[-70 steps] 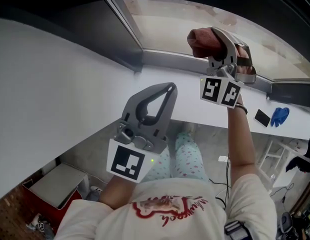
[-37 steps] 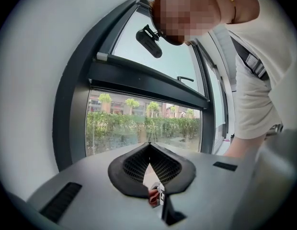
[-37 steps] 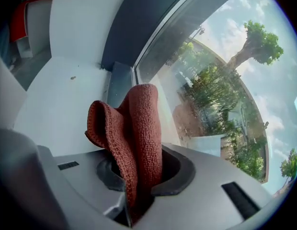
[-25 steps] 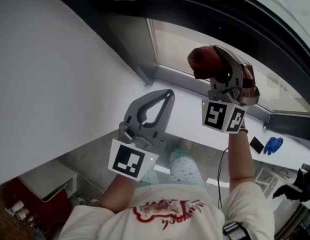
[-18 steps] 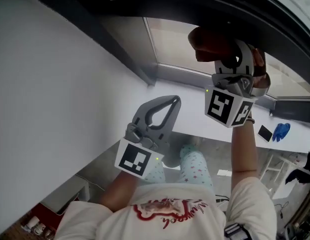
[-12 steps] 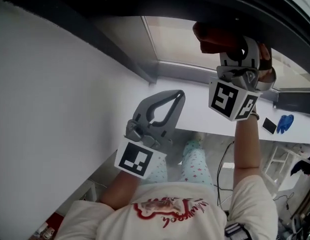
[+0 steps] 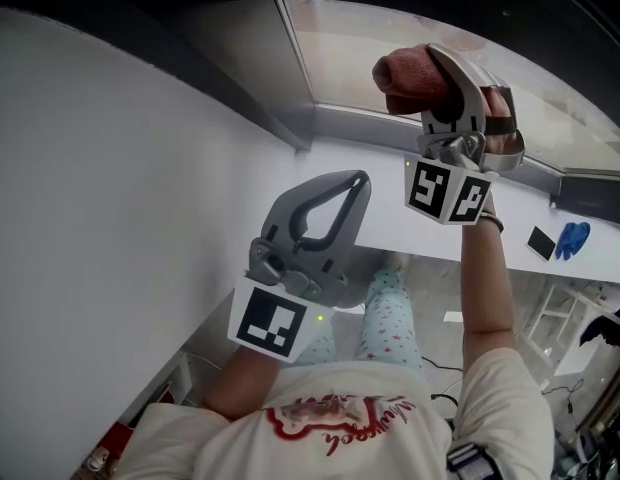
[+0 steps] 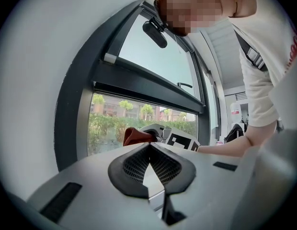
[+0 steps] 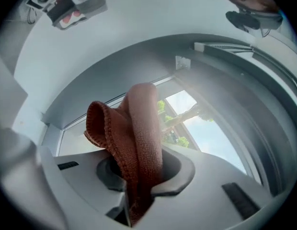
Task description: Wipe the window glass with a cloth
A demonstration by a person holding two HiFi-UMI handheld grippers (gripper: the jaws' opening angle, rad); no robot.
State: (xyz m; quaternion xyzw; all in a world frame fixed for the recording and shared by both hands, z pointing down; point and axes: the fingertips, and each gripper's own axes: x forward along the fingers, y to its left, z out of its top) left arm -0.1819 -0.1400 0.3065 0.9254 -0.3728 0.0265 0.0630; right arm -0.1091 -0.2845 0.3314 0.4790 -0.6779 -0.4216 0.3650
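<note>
Two hand-held grippers are up before a window, seen from above the person's white shirt [image 7: 340, 418]. Nearest, the left gripper [image 7: 352, 180] hovers at the front edge of the white ledge [image 7: 390, 218]. Its jaws are pressed together at the tips with nothing between them, and the white wall [image 7: 110, 188] stands close on its left.

Higher and farther off, on an outstretched arm, the right gripper [image 7: 442, 68] is clamped on a reddish-brown cloth [image 7: 402, 72]. A thick fold of the cloth bulges past the jaws. It sits in front of the lower part of the window glass [image 7: 340, 53], just above the grey bottom rail [image 7: 360, 128]; whether it touches the pane cannot be told.

A dark frame post [image 7: 230, 93] bounds the glass to the cloth's left, while the pane runs open to the right. Well off to the right along the ledge lie a small black item [image 7: 539, 240] and a blue one [image 7: 572, 238], apart from both grippers. Trees [image 8: 124, 104] show beyond the glass.
</note>
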